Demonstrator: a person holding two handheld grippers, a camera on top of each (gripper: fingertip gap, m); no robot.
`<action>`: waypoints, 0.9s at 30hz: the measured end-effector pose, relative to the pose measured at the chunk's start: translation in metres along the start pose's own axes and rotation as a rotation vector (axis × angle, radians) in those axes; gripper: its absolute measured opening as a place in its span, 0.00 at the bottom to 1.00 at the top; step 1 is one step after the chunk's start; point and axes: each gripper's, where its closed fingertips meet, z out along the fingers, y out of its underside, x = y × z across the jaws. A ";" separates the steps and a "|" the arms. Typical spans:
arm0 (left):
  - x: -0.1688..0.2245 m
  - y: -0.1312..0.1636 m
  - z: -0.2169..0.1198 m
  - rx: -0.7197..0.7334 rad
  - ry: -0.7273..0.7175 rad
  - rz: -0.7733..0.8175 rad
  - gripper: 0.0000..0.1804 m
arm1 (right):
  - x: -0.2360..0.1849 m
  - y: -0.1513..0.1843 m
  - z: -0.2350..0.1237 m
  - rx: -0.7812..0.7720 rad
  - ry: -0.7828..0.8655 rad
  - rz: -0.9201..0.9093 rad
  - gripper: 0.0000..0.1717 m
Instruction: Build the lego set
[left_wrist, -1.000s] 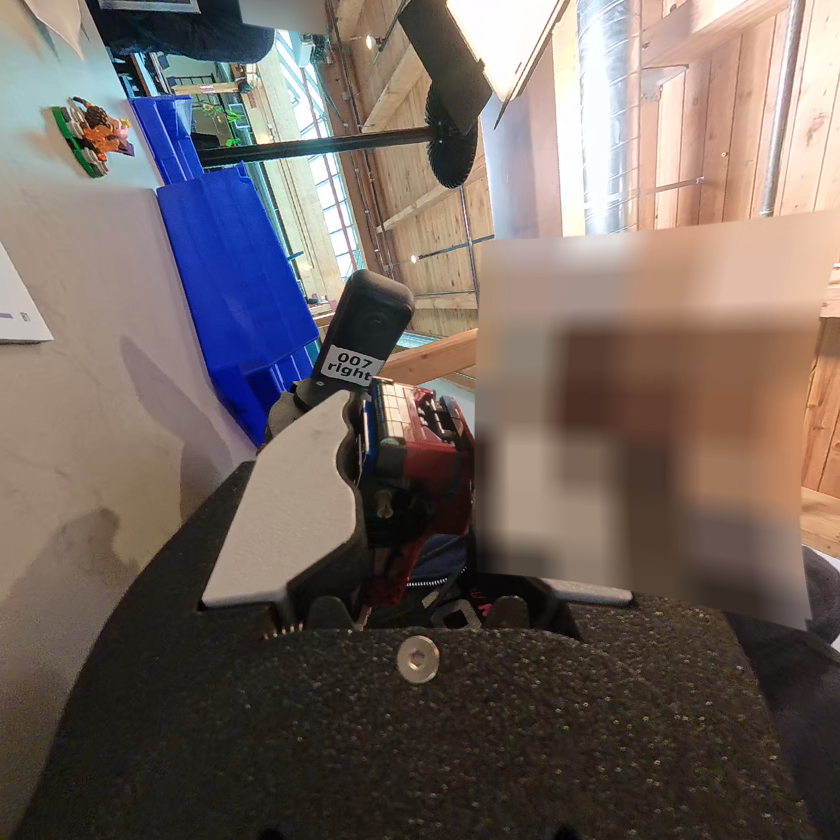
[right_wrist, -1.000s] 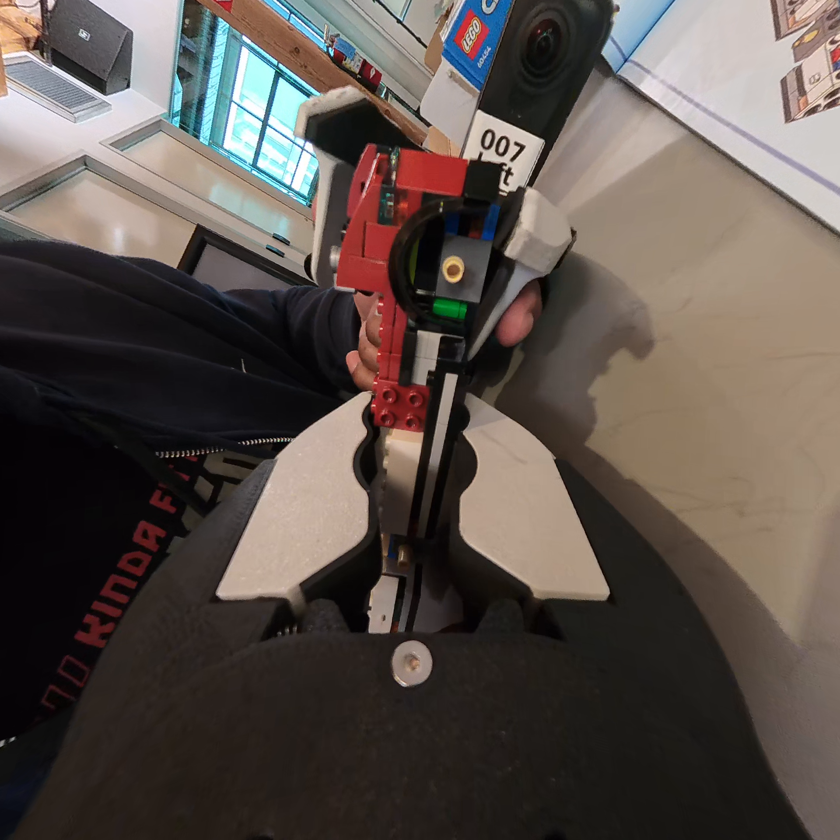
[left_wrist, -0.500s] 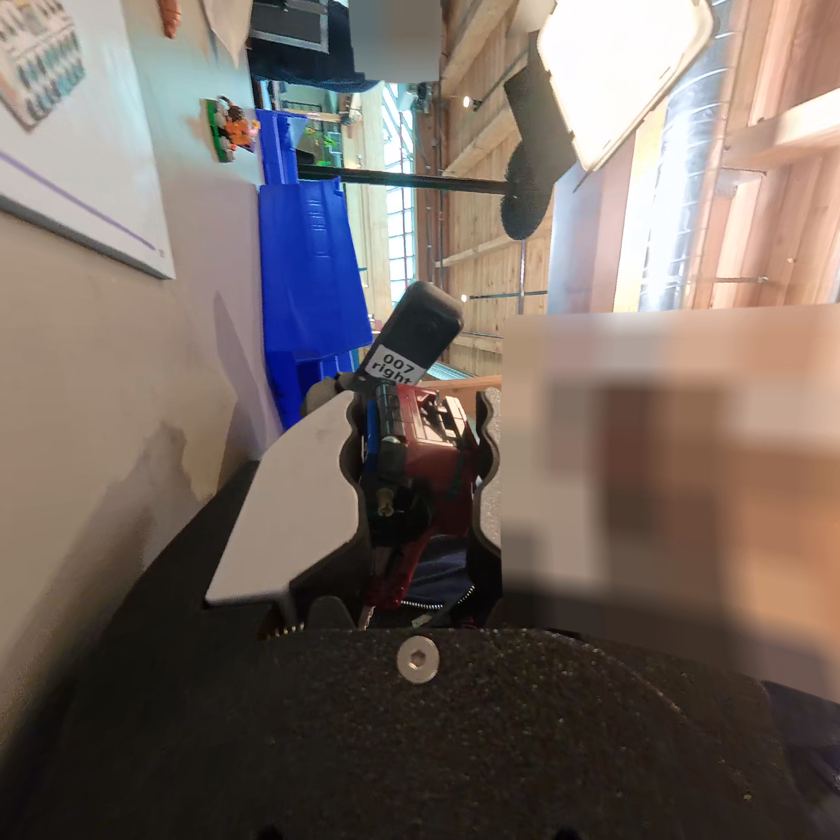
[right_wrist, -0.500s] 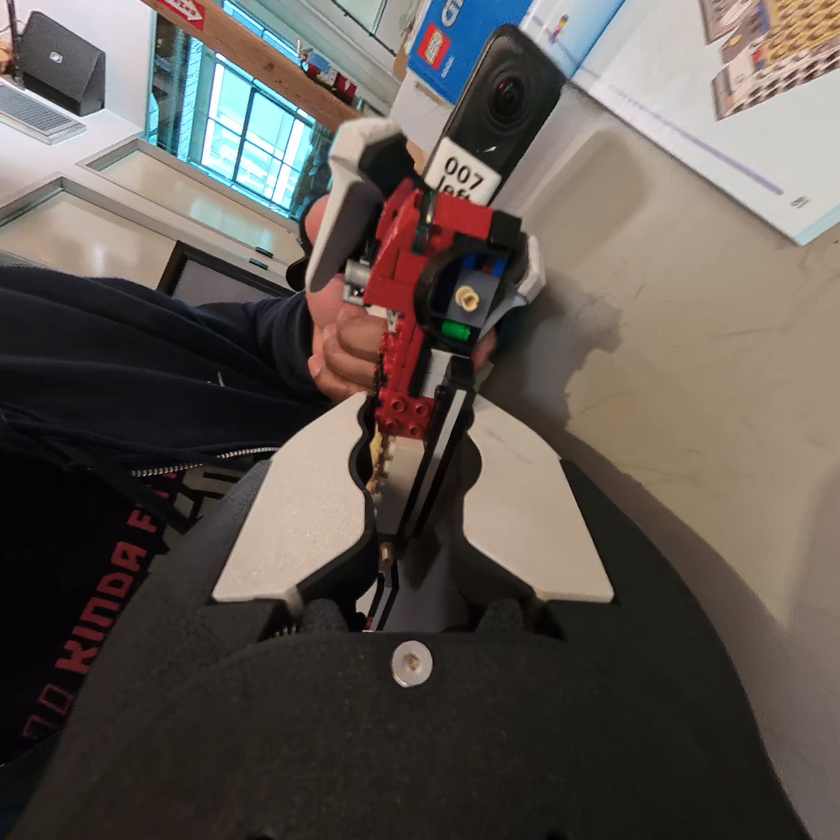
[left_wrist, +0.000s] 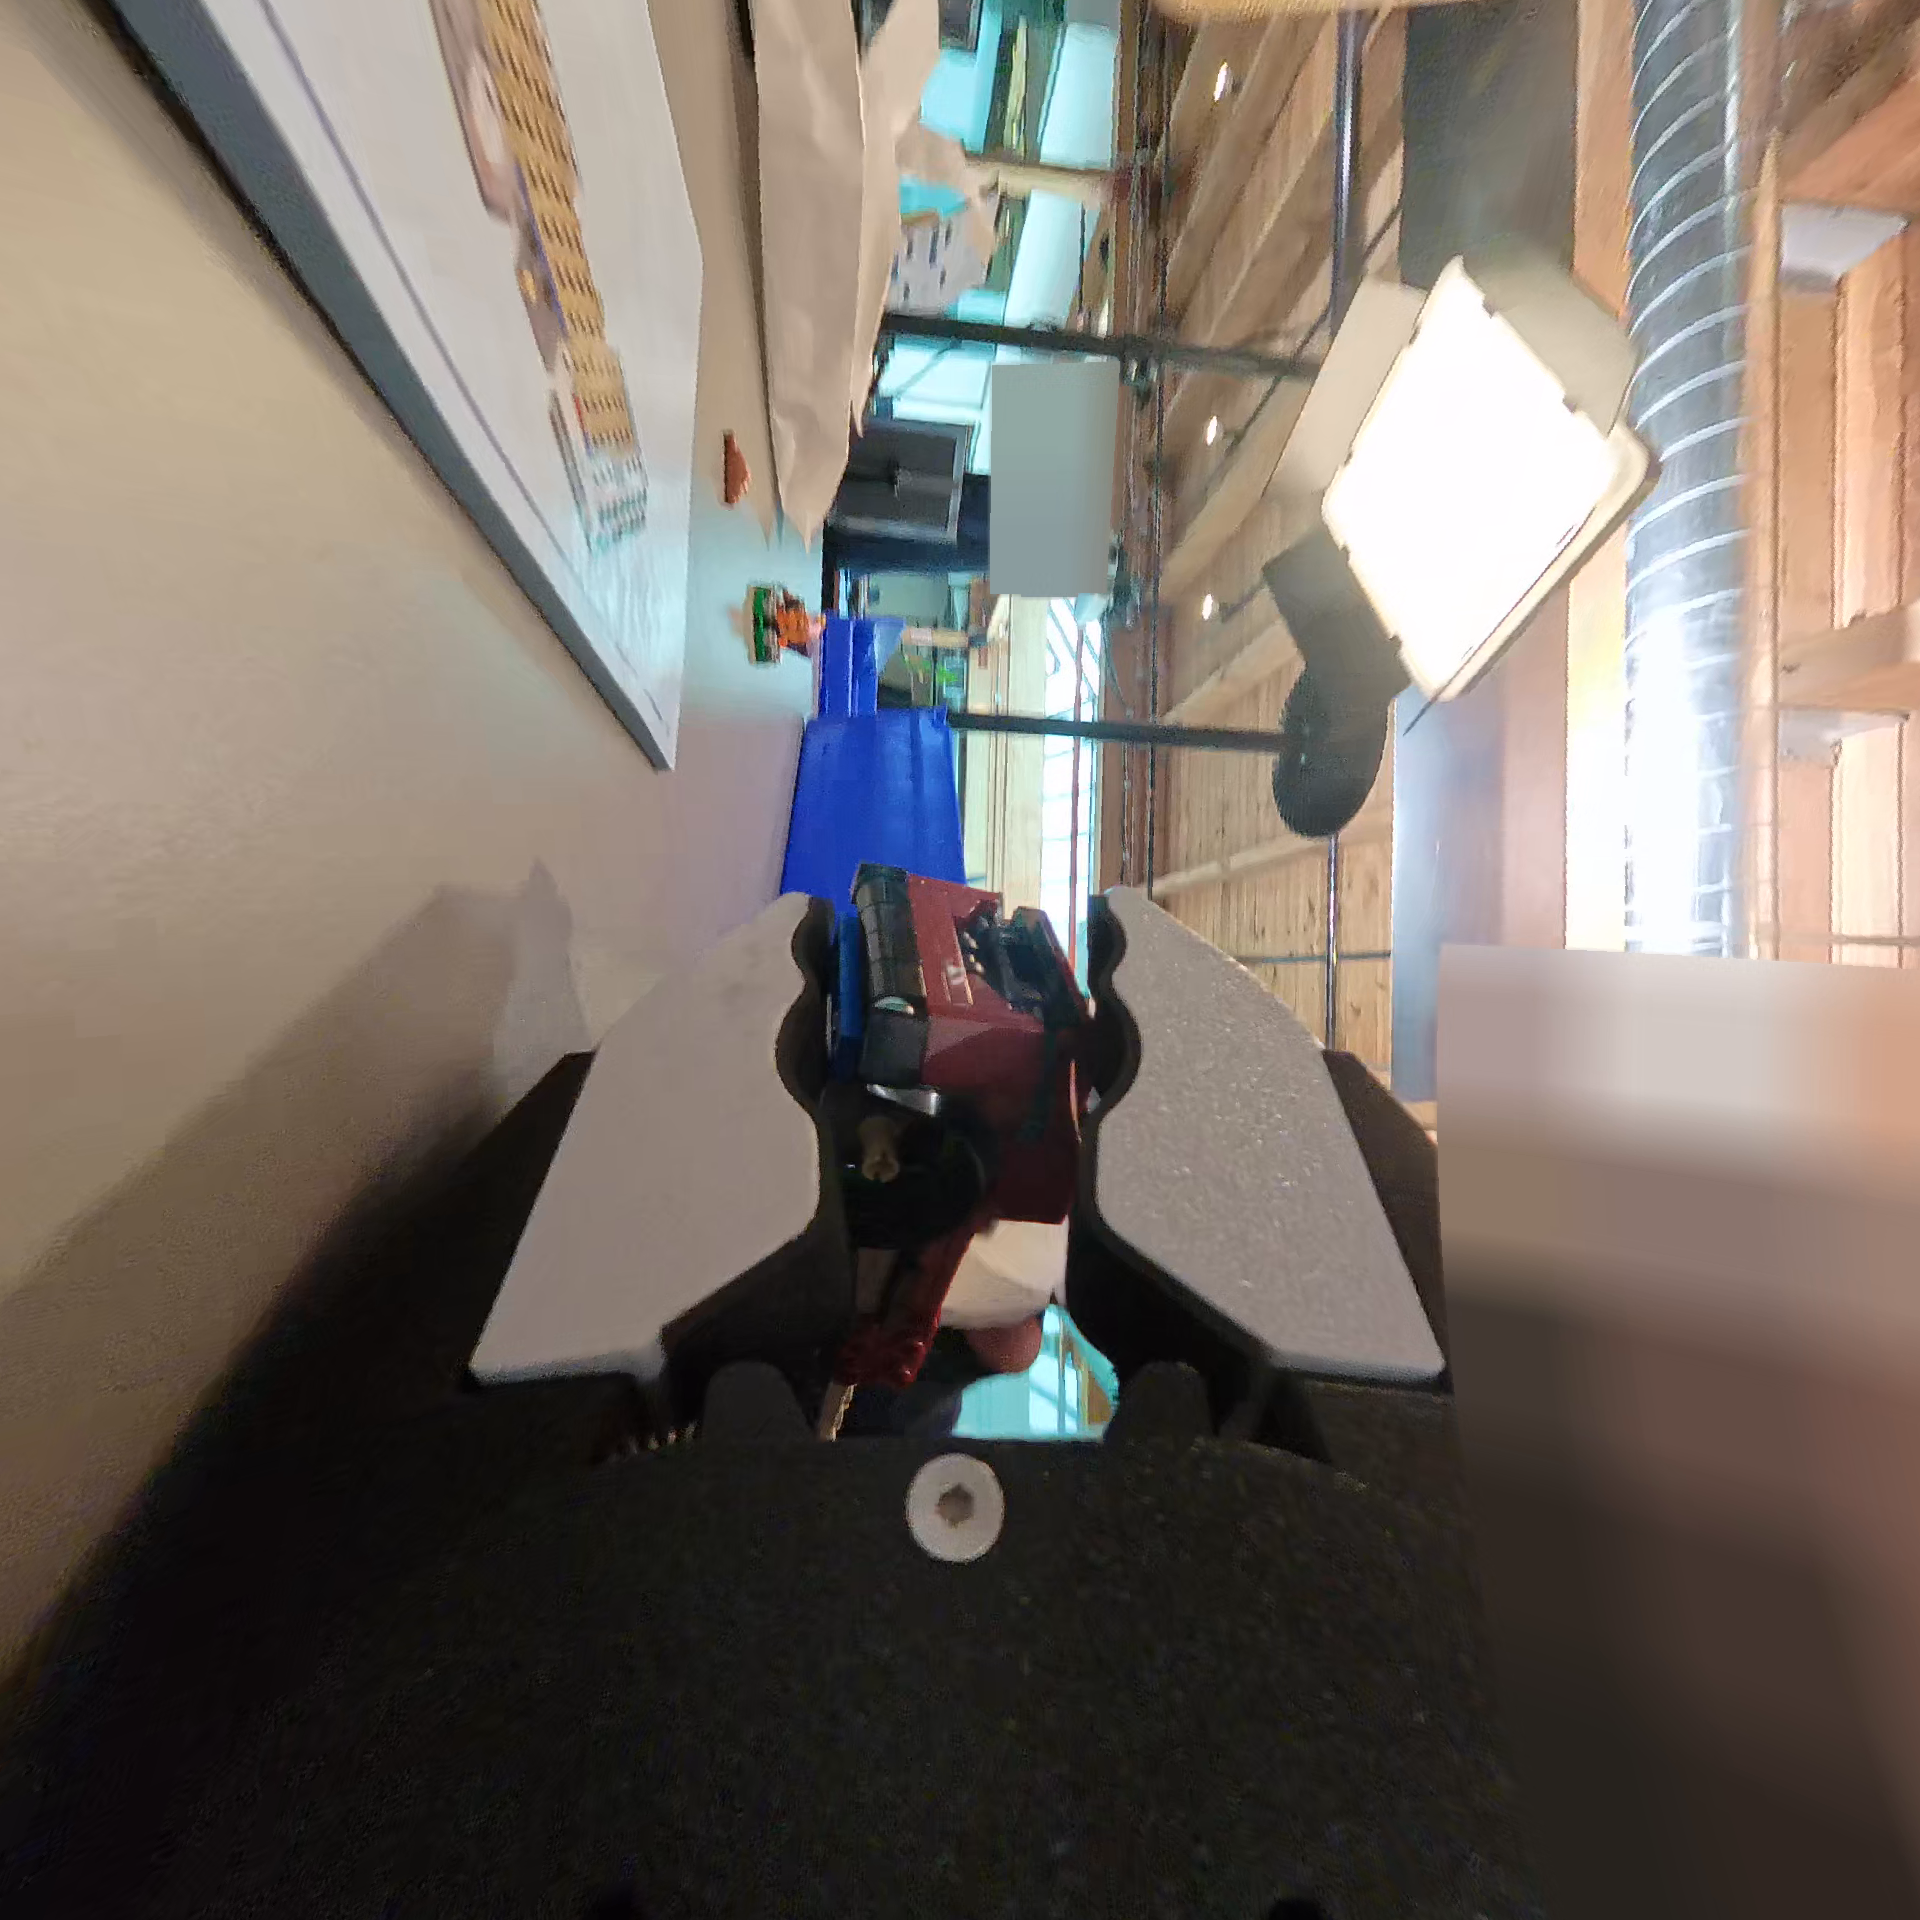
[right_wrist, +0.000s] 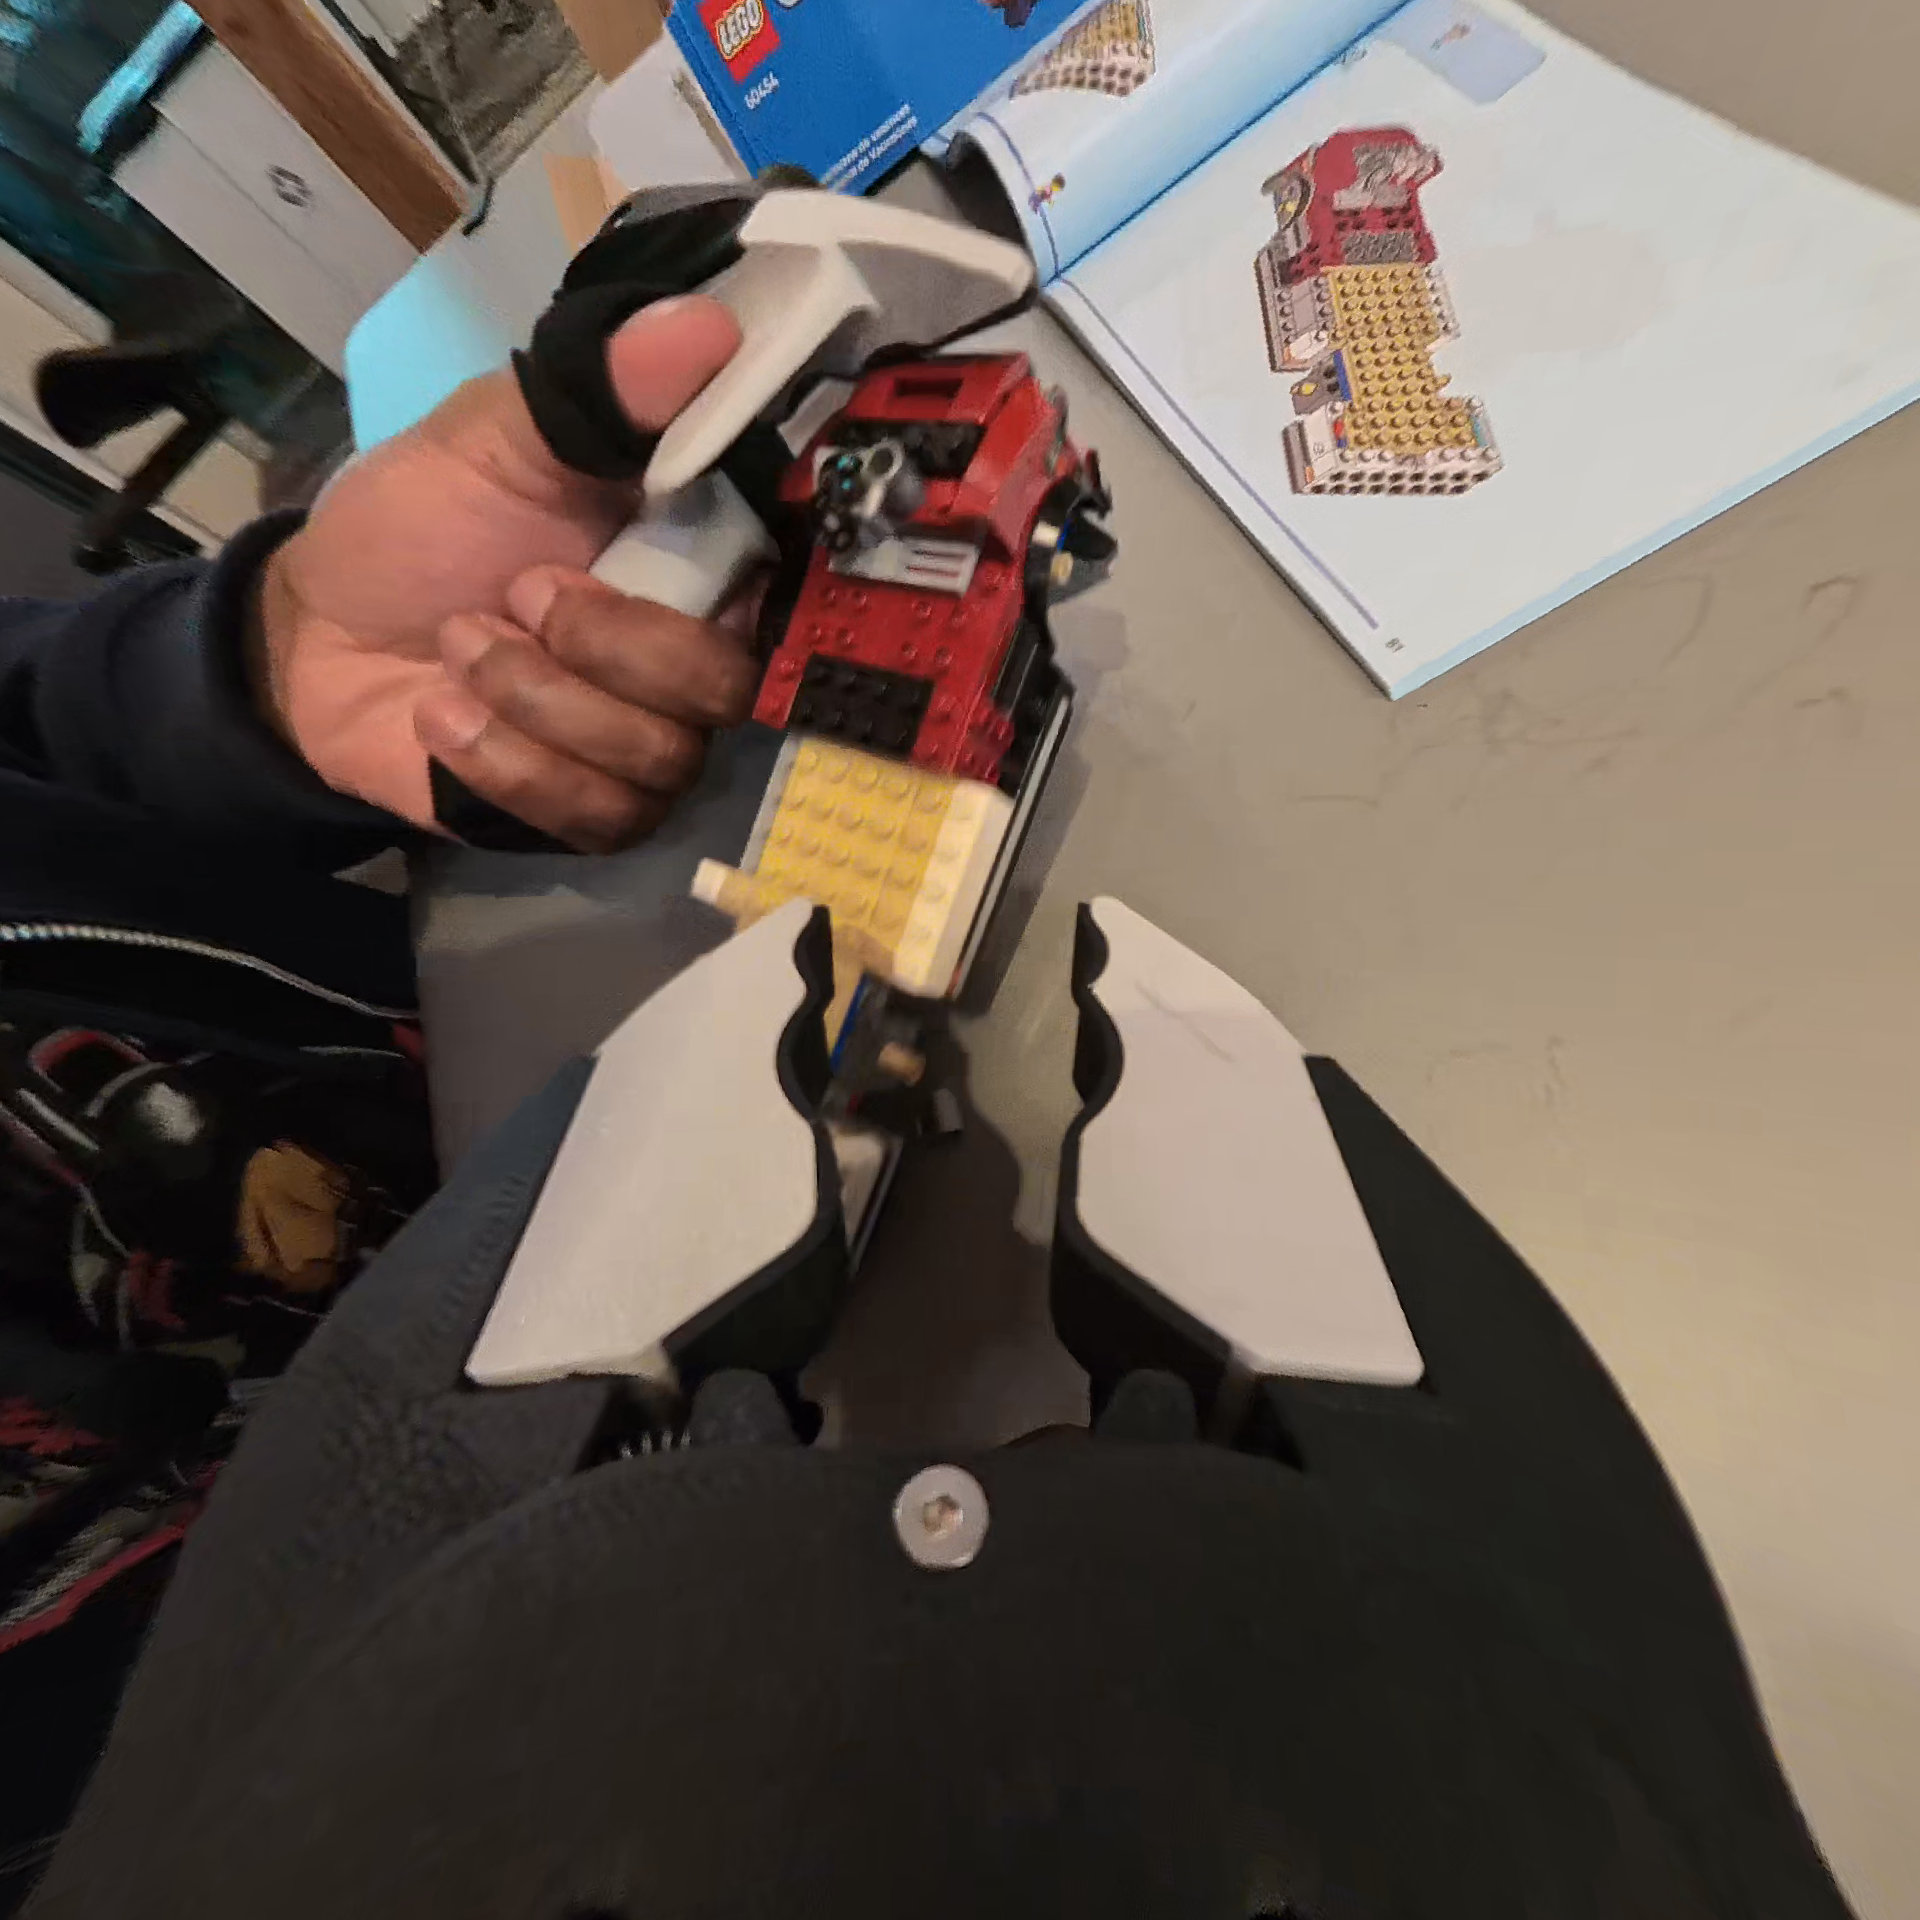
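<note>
Nearest to us in the right wrist view, our right gripper (right_wrist: 940, 935) stands spread: the tail end of the red brick-built truck (right_wrist: 914, 582) reaches in between its fingers, close against the left finger, while a clear gap separates it from the right finger, so nothing is pinched there. We take that truck as our landmark. Its tan studded bed (right_wrist: 862, 831) is the end pointing toward the right gripper, and its red cab is the far end. At the cab, our left gripper (left_wrist: 951, 914) is pinching the truck, with a pale finger on each side of the red body; in the left wrist view both fingers sit tight against the truck's flanks. A person's hand (right_wrist: 499, 613), in a dark sleeve, wraps the left gripper's handle just to the left of the truck. The truck is held up off the grey table (right_wrist: 1455, 987), which lies beneath and to the right of it. Beyond the truck, to its upper right, an open instruction booklet (right_wrist: 1558, 312) lies flat on the table, showing a picture of a similar red and tan model. Farther behind the truck stands a blue box (right_wrist: 831, 94). In the left wrist view, past the truck's far end, we see blue bins (left_wrist: 873, 800) and, farther still, a small orange and green brick model (left_wrist: 779, 623) on the table.
</note>
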 end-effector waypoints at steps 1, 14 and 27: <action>0.002 -0.007 -0.004 0.048 0.005 0.003 0.26 | -0.004 0.002 -0.004 0.008 0.029 -0.029 0.25; 0.018 -0.055 -0.053 0.335 0.117 0.031 0.26 | -0.033 0.062 -0.009 -0.114 0.241 -0.194 0.18; 0.010 -0.040 -0.066 0.274 0.082 0.078 0.26 | -0.002 0.058 0.011 -0.222 0.342 -0.222 0.08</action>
